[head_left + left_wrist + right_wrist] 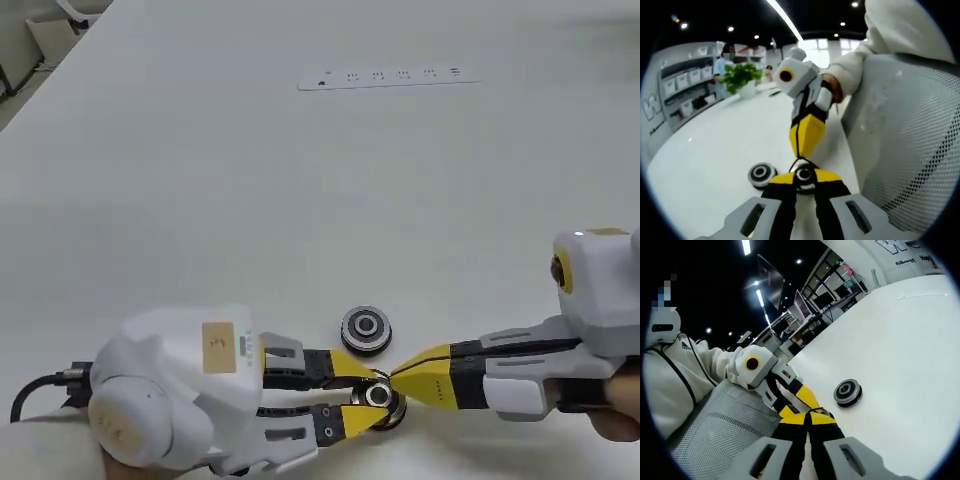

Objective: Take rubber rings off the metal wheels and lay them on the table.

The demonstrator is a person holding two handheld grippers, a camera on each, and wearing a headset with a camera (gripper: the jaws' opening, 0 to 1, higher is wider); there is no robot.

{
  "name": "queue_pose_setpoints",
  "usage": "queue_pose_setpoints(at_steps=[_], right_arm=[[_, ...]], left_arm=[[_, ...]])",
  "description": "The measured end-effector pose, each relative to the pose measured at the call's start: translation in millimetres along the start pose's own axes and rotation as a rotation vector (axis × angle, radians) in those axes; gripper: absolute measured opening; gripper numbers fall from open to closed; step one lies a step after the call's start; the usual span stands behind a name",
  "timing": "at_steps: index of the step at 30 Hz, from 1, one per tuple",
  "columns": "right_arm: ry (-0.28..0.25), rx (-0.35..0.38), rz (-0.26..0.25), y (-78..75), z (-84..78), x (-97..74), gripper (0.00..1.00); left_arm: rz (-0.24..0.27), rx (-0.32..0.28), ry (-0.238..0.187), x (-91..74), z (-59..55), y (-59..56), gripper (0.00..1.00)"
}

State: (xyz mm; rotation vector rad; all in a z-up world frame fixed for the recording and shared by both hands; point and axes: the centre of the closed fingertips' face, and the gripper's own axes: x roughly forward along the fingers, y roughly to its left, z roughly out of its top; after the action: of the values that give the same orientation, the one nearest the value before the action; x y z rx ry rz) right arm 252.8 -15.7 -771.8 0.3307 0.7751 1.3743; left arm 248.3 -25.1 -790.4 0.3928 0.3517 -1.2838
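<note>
Item: ring removal, first wheel, step in progress.

- Left claw (368, 392): closed on the held wheel (804, 174), one yellow jaw on either side, wheel raised just above the surface (300, 200).
- Right claw (405, 378): came in from the opposite side. Jaws were narrowed almost together at the wheel's rim, apparently nipping the rubber ring (799, 161). A thin dark loop ran from the tip to the wheel in the left gripper view.
- Second wheel (366, 330): lay flat just beyond the claws, dark band on, untouched.
- Power strip (388, 76): lay far back on the surface.

Step, by judgement: peeling the ring from the first wheel, with none seen laid down.

Next move calls for:
- a firm left hold
- a right pull outward and over the rim, without losing the nip
</note>
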Motion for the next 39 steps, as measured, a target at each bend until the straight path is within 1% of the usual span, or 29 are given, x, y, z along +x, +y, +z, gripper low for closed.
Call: queue_pose_setpoints(at_steps=[2, 4, 6, 10, 12, 14, 15, 16, 19, 22, 26, 28, 30, 32, 33, 34, 35, 36, 37, 39], right_arm=[[0.001, -0.002, -0.005, -0.8, -0.4, -0.2, 0.00], [0.014, -0.018, -0.024, -3.6, -2.1, -0.3, 0.00], [0.022, -0.024, -0.032, -4.8, -3.4, 0.0, 0.00], [0.039, -0.029, -0.046, -7.5, -7.0, -0.1, 0.00], [0.042, -0.031, -0.046, -7.4, -7.5, 0.2, 0.00], [0.044, -0.030, -0.045, -7.1, -7.5, 0.3, 0.00], [0.045, -0.032, -0.046, -7.1, -7.7, 0.1, 0.00], [0.046, -0.033, -0.047, -7.1, -7.7, 0.0, 0.00], [0.044, -0.030, -0.049, -7.1, -7.7, -1.1, 0.00], [0.038, -0.032, -0.053, -6.9, -5.7, -2.9, 0.00], [0.028, -0.036, -0.065, -8.3, -2.1, -7.5, 0.00], [0.020, -0.026, -0.064, -7.8, -0.1, -9.8, 0.00], [0.017, -0.032, -0.069, -6.2, 1.4, -11.9, 0.00], [0.015, -0.031, -0.069, -5.3, 2.5, -13.2, 0.00], [0.011, -0.031, -0.068, -4.0, 3.7, -14.5, 0.00], [0.010, -0.031, -0.068, -3.0, 4.4, -15.6, 0.00], [0.007, -0.031, -0.069, -1.6, 5.7, -17.5, 0.00], [0.005, -0.032, -0.071, -0.8, 6.5, -18.8, 0.00], [0.002, -0.031, -0.072, 0.6, 7.8, -20.7, 0.00], [-0.004, -0.030, -0.072, 2.8, 9.8, -22.9, 0.00]], left_arm=[[0.002, -0.003, 0.001, -0.1, -0.3, 0.2, 0.13], [0.003, -0.014, 0.004, -0.1, -0.2, 0.4, 0.14], [0.001, -0.017, 0.009, -0.4, -0.2, 0.3, 0.14], [-0.001, 0.001, 0.039, -2.2, 0.4, 1.5, 0.15], [-0.006, 0.002, 0.042, -3.4, 1.5, 1.8, 0.16], [-0.021, 0.000, 0.052, -4.9, 1.7, -0.3, 0.18], [-0.047, 0.002, 0.056, -6.0, 2.2, -4.3, 0.20], [-0.051, -0.001, 0.057, -7.1, 2.6, -4.8, 0.22], [-0.057, 0.007, 0.051, -11.5, 9.3, -4.6, 0.22], [-0.055, -0.006, 0.042, -17.0, 17.5, 0.4, 0.24], [-0.046, -0.024, 0.038, -24.2, 24.2, 5.1, 0.32], [-0.044, -0.030, 0.037, -27.6, 26.9, 6.4, 0.35], [-0.045, -0.034, 0.043, -31.5, 29.6, 7.4, 0.39], [-0.029, -0.013, 0.061, -36.0, 29.8, 11.4, 0.42], [-0.021, -0.019, 0.065, -39.3, 31.0, 13.1, 0.45], [-0.021, -0.033, 0.057, -41.8, 32.8, 13.7, 0.47], [-0.021, -0.077, 0.040, -45.3, 37.0, 13.3, 0.51], [-0.014, -0.088, 0.033, -48.1, 39.2, 15.2, 0.53], [-0.007, -0.087, 0.027, -52.2, 41.7, 16.7, 0.55], [0.002, -0.080, 0.026, -57.8, 42.9, 18.1, 0.58]])
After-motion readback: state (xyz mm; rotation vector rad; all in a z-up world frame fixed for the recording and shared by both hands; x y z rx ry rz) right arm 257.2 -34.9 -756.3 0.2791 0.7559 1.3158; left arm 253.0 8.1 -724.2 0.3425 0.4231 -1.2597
